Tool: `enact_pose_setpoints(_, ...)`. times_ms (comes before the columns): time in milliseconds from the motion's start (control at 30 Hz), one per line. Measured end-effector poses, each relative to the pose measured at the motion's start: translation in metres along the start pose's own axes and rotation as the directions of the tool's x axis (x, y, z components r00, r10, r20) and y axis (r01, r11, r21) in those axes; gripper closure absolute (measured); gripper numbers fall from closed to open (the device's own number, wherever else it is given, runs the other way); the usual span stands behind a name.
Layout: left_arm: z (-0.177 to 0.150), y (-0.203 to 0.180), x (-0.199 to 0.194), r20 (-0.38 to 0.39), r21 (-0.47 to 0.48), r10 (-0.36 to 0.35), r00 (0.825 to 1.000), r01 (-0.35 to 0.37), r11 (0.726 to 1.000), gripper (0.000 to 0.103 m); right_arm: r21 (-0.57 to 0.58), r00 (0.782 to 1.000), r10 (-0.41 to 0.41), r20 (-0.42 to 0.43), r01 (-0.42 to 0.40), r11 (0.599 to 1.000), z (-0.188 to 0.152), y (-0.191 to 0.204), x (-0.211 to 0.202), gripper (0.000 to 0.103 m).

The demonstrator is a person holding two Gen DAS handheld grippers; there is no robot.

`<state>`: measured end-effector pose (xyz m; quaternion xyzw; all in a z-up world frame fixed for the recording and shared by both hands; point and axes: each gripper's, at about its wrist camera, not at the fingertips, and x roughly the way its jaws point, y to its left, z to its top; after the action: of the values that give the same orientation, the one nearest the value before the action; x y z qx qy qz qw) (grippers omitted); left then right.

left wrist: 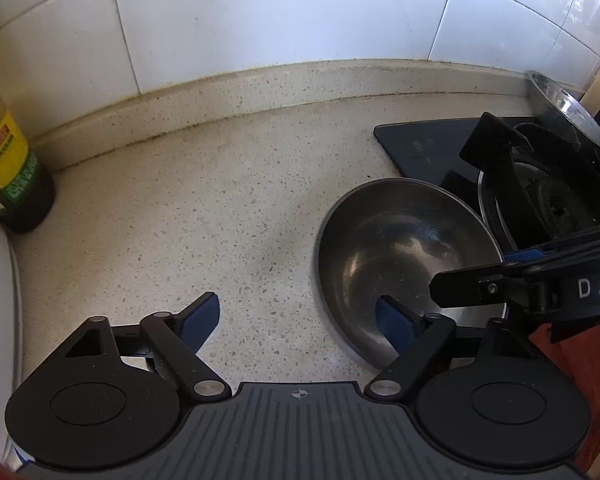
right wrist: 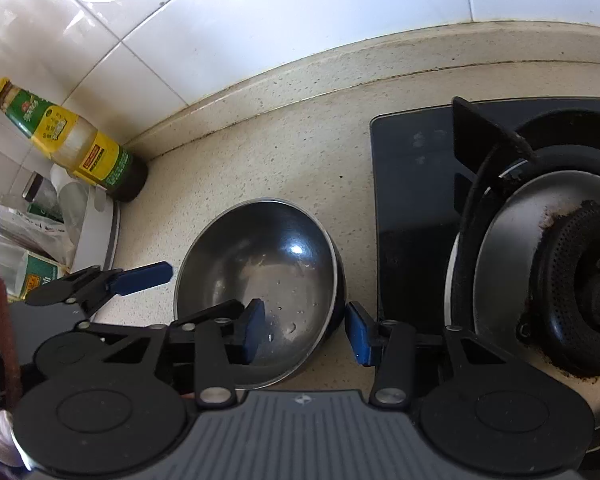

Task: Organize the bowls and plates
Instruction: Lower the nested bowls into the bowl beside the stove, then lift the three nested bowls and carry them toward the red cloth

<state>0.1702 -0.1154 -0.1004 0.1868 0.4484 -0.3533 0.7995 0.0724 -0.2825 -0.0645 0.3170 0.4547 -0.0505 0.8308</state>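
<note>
Item: steel bowl [right wrist: 260,280], upright on the speckled bench [left wrist: 180,216], just left of the black gas hob [right wrist: 500,240].

Right gripper [right wrist: 306,330]: jaws set astride the bowl's right rim, one blue pad inside, one outside; whether the pads press on the rim cannot be told.

Left gripper [left wrist: 298,320]: jaws apart, one pad over the bowl's near-left edge, the other over bare bench; nothing clamped.

Also noted: oil bottle [right wrist: 80,148], far left, against the tiled wall [left wrist: 260,12].
</note>
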Motion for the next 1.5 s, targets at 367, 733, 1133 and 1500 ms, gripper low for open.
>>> enact_pose_setpoints(367, -0.005, 0.005, 0.005, -0.014, 0.007, -0.026, 1.0, 0.026, 1.0, 0.031, -0.023, 0.999, 0.027, -0.044, -0.028, 0.999, 0.004, 0.015, 0.022, 0.079)
enact_pose_setpoints(733, -0.008, -0.001, 0.001, 0.012, 0.025, -0.019, 1.0, 0.019, 0.999, 0.039, -0.035, 0.998, 0.033, -0.055, -0.035, 0.999, 0.006, 0.016, 0.035, 0.079)
enact_pose_setpoints(1133, -0.003, -0.009, -0.03, 0.088, 0.043, 0.024, 0.996, -0.028, 0.999, 0.041, -0.051, 0.998, 0.059, -0.01, -0.059, 0.997, 0.008, 0.023, 0.013, 0.081)
enact_pose_setpoints(1500, -0.005, -0.021, -0.076, 0.171, 0.04, 0.064, 0.983, -0.072, 0.997, 0.04, -0.088, 0.994, 0.101, 0.048, -0.096, 0.991, 0.003, 0.038, -0.023, 0.081)
